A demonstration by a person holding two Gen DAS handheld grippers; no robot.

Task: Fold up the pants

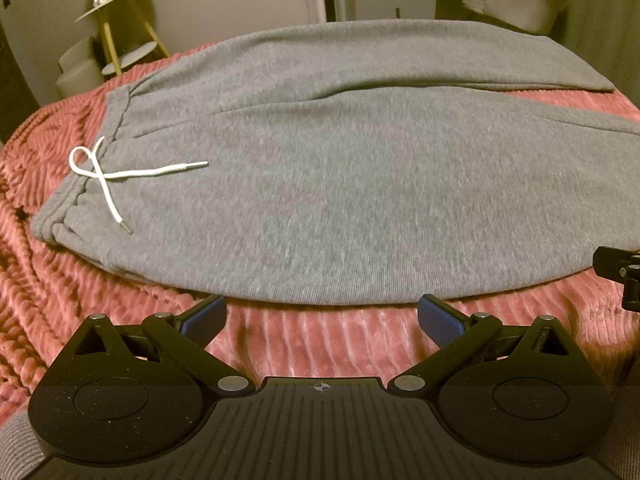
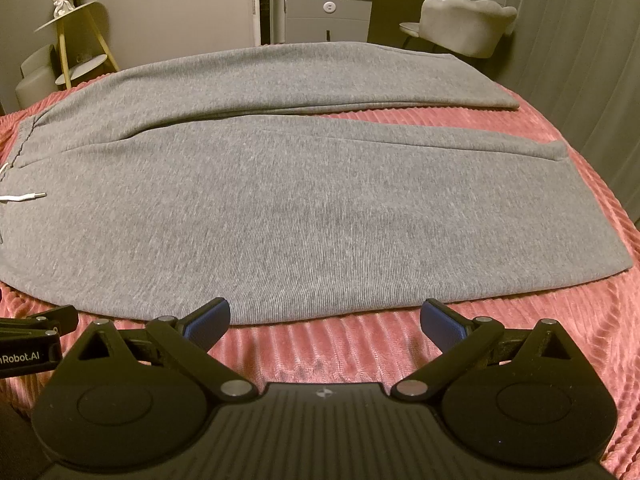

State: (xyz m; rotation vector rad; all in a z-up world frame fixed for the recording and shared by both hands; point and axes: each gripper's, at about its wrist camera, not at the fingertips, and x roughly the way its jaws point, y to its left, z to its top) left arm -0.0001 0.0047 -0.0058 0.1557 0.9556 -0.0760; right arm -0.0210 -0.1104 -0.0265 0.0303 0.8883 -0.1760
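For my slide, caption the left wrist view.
Open left gripper poised at the near edge of grey pants laid flat on a pink ribbed blanket, white drawstring at the waistband.

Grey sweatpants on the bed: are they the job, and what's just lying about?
Job:
grey knit sweatpants
white drawstring
left gripper, open
right gripper, open

Lying about:
pink ribbed blanket
grey scalloped chair
gold-legged side table
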